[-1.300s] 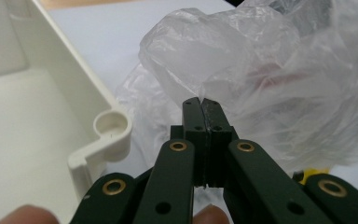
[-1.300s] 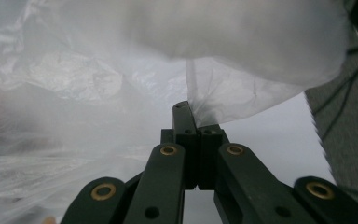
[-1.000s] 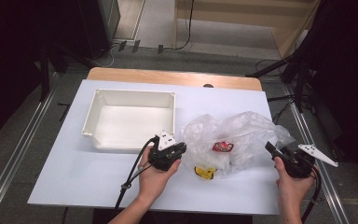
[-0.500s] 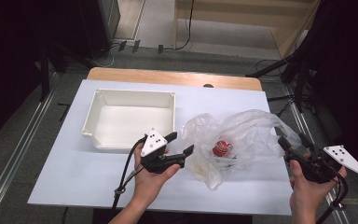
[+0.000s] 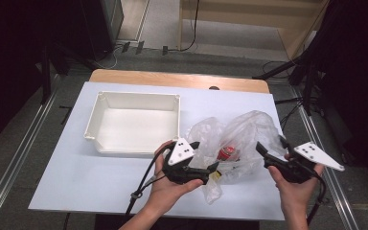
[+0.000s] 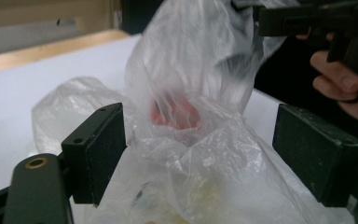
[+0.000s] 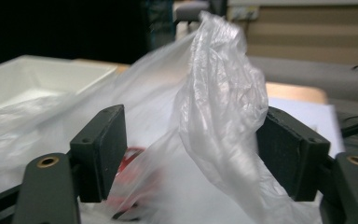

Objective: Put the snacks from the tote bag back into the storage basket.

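Note:
A crumpled clear plastic bag (image 5: 247, 130) lies on the white table (image 5: 76, 177) with a red item (image 5: 226, 153) and a small yellow item (image 5: 215, 176) inside. My left gripper (image 5: 204, 155) hovers at the bag's left side. Its jaws have just been opening, and bag film (image 6: 200, 154) bulges between them (image 6: 205, 156) with no pad pressing on it. At the bag's right edge is my right gripper (image 5: 271, 145). Its jaws have just opened wide and then closed a little. A loose fold of the bag (image 7: 219, 112) stands between them (image 7: 196, 154), ungripped.
A white rectangular tray (image 5: 136, 94) with nothing in it sits on the table left of the bag. A wooden strip (image 5: 172, 79) runs along the table's far edge. Cables lie on the floor beyond. The other hand's gripper (image 6: 307, 23) shows past the bag.
Both grippers have gone from closed at the bag's edges to open, and both hands have risen. The bag has puffed up taller. The right hand has shifted right and nearer.

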Motion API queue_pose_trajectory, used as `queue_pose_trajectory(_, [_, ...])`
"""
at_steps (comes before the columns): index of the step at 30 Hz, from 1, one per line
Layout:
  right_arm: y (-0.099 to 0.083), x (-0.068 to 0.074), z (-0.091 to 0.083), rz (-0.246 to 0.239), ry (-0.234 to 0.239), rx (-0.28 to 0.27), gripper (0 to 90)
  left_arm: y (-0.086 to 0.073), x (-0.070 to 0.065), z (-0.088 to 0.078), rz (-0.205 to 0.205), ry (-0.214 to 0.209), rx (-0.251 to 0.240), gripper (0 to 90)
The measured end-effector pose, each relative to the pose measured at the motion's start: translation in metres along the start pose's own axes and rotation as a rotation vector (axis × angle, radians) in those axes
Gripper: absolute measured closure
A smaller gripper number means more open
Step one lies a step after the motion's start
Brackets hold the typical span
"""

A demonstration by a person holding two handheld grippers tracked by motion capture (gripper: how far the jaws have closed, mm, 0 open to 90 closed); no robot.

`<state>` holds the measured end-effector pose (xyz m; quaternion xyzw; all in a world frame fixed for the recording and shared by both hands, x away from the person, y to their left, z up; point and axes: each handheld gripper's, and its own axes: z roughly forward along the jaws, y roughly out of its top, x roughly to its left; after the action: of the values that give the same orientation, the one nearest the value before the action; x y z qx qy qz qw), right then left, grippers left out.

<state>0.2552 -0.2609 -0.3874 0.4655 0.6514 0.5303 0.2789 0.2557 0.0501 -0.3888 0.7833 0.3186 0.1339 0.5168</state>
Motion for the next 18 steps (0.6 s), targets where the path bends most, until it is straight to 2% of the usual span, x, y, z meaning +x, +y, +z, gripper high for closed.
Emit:
queue_pose_trajectory(2, [-0.007, 0.007, 0.013, -0.013, 0.029, 0.061, 29.0, -0.004, 0.0, 0.012, -0.009, 0.044, 0.058, 24.9])
queue_pose_trajectory(4, [-0.016, 0.011, 0.028, -0.017, 0.024, 0.139, 30.1, -0.008, 0.004, 0.022, -0.031, 0.08, 0.107, 36.2])
queue_pose_trajectory(7, [-0.03, 0.014, 0.044, 0.003, 0.034, 0.201, 35.0, -0.013, 0.011, 0.032, -0.046, 0.092, 0.138, 54.1])
queue_pose_trajectory(8, [-0.034, 0.014, 0.047, 0.007, 0.036, 0.215, 40.1, -0.015, 0.013, 0.035, -0.051, 0.096, 0.138, 60.6])
queue_pose_trajectory(11, [-0.04, 0.013, 0.052, 0.013, 0.072, 0.227, 52.4, -0.018, 0.019, 0.044, -0.067, 0.089, 0.154, 73.4])
queue_pose_trajectory(14, [-0.042, 0.01, 0.052, 0.039, 0.114, 0.222, 73.4, -0.022, 0.021, 0.055, -0.065, 0.095, 0.173, 80.6])
queue_pose_trajectory(15, [-0.043, 0.006, 0.05, 0.058, 0.125, 0.217, 83.5, -0.024, 0.022, 0.059, -0.065, 0.098, 0.175, 82.8])
queue_pose_trajectory(17, [-0.043, 0.004, 0.049, 0.064, 0.123, 0.216, 86.8, -0.027, 0.023, 0.064, -0.062, 0.118, 0.183, 83.4])
queue_pose_trajectory(18, [-0.044, 0.001, 0.048, 0.069, 0.105, 0.22, 89.2, -0.028, 0.023, 0.066, -0.063, 0.128, 0.185, 84.1])
